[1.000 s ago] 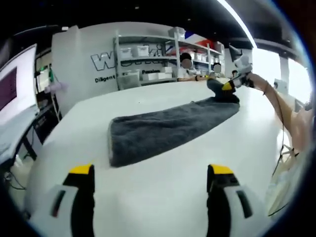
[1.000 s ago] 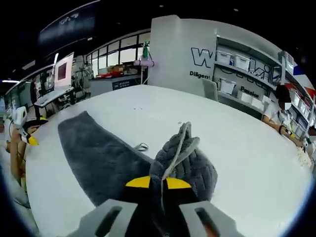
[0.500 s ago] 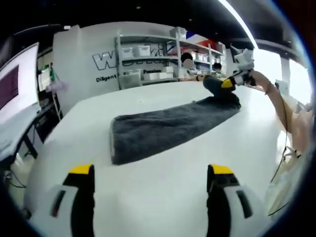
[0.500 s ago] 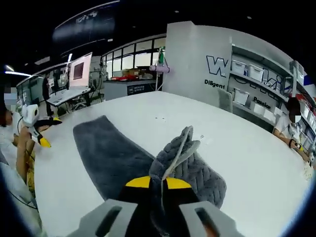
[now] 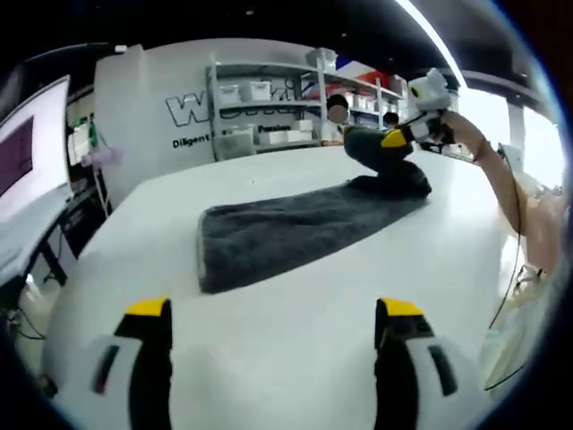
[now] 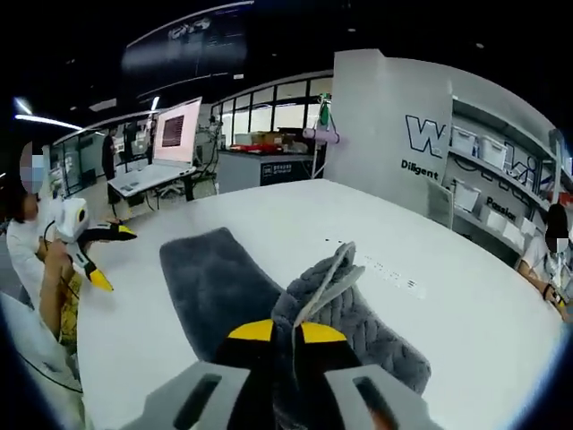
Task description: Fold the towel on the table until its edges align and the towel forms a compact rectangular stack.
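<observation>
My right gripper (image 6: 286, 333) pinching the grey towel (image 6: 224, 287).
My jaws are closed on a bunched end lifted off the white table (image 6: 295, 215); my left gripper (image 6: 103, 255) hovers far left, jaws apart.

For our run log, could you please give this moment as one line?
right tool: shut on towel end, lifted | left tool: open, over table | towel: folded strip, far end raised

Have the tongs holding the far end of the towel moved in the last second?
Yes. The right tongs have lifted the towel end, rising against the shelves behind.
</observation>
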The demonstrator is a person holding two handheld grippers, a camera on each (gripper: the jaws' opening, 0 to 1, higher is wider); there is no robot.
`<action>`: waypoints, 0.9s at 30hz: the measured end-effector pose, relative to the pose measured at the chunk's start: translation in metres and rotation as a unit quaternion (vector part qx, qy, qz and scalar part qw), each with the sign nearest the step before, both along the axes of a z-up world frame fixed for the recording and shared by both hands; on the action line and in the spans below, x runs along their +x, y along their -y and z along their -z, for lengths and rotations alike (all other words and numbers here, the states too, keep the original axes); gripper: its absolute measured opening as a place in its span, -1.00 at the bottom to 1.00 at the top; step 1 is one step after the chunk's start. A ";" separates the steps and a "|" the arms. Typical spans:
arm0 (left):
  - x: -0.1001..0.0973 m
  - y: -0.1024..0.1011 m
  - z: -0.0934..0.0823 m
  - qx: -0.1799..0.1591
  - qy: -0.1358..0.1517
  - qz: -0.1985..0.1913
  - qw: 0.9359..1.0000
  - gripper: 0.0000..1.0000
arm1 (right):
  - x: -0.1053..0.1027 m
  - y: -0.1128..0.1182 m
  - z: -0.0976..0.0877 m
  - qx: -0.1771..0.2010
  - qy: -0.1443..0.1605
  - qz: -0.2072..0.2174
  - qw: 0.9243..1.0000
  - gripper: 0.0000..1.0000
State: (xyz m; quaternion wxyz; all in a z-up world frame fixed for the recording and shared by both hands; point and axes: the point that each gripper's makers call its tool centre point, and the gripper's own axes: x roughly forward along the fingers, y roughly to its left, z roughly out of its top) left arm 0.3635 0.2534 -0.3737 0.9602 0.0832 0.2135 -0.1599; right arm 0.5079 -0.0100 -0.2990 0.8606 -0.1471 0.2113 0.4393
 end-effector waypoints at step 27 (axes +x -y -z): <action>-0.011 -0.013 -0.011 0.003 0.009 -0.015 1.000 0.97 | -0.005 -0.099 0.022 -0.008 -0.028 -0.070 0.997 -0.84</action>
